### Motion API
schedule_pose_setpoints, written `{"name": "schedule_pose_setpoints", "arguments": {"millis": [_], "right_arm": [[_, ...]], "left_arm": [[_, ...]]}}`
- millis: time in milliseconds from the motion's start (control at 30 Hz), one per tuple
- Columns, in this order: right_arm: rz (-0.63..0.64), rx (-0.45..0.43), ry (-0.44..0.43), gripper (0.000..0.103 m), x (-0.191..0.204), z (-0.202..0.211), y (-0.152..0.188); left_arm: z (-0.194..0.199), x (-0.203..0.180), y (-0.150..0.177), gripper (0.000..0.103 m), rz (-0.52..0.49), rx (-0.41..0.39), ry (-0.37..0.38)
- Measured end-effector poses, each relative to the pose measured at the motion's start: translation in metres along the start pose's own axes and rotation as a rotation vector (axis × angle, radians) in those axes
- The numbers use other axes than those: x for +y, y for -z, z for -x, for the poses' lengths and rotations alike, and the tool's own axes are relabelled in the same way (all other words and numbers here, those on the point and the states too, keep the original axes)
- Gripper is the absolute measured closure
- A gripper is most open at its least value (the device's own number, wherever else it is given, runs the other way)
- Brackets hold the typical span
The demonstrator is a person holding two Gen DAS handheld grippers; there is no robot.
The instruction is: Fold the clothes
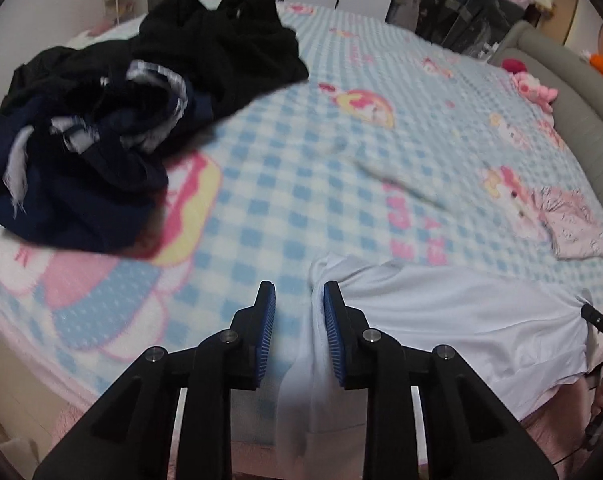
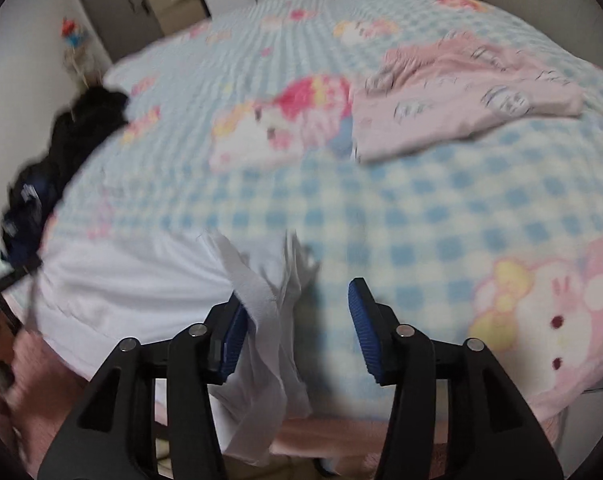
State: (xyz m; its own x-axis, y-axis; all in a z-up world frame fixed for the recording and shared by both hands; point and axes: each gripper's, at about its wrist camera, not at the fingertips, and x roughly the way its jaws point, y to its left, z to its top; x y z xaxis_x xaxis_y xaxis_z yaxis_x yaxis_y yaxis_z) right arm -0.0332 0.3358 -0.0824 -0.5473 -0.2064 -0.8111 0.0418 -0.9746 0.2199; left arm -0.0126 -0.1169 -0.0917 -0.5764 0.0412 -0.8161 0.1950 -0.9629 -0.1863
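The bed (image 1: 341, 168), spread with a blue-checked cartoon blanket, fills both views; a heap of dark clothes (image 1: 113, 120) lies at ten o'clock in the left view and a pink garment (image 2: 461, 100), already flat, at one o'clock in the right view. The white garment (image 1: 461, 328) lies at the bed's near edge, stretched between the two tools, limp, thin and bunched at each end. The step in hand looks like spreading it out before the first fold. The left gripper (image 1: 299, 332) stands released, cloth brushing only one pad; the right gripper (image 2: 297, 328) is likewise parted, cloth draped against one pad. Next, both must clamp their corners firmly and pull evenly.
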Motion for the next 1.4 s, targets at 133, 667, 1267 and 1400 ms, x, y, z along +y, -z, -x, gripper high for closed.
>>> {"name": "schedule_pose_setpoints", "arguments": {"millis": [133, 667, 1267, 1400], "right_arm": [[-0.119, -0.030, -0.098, 0.052, -0.013, -0.002, -0.014], [-0.013, 0.113, -0.130, 0.092, 0.014, -0.056, -0.028], [0.017, -0.040, -0.150, 0.075, 0.041, 0.018, -0.001], [0.026, 0.061, -0.152, 0.078, 0.049, -0.006, 0.033]], "left_arm": [[0.008, 0.009, -0.009, 0.076, 0.106, -0.056, 0.156], [-0.043, 0.006, -0.023, 0.096, 0.115, 0.033, 0.168], [0.007, -0.050, 0.036, 0.098, -0.052, 0.071, 0.284], [-0.016, -0.037, 0.056, 0.098, -0.064, 0.138, 0.113]]}}
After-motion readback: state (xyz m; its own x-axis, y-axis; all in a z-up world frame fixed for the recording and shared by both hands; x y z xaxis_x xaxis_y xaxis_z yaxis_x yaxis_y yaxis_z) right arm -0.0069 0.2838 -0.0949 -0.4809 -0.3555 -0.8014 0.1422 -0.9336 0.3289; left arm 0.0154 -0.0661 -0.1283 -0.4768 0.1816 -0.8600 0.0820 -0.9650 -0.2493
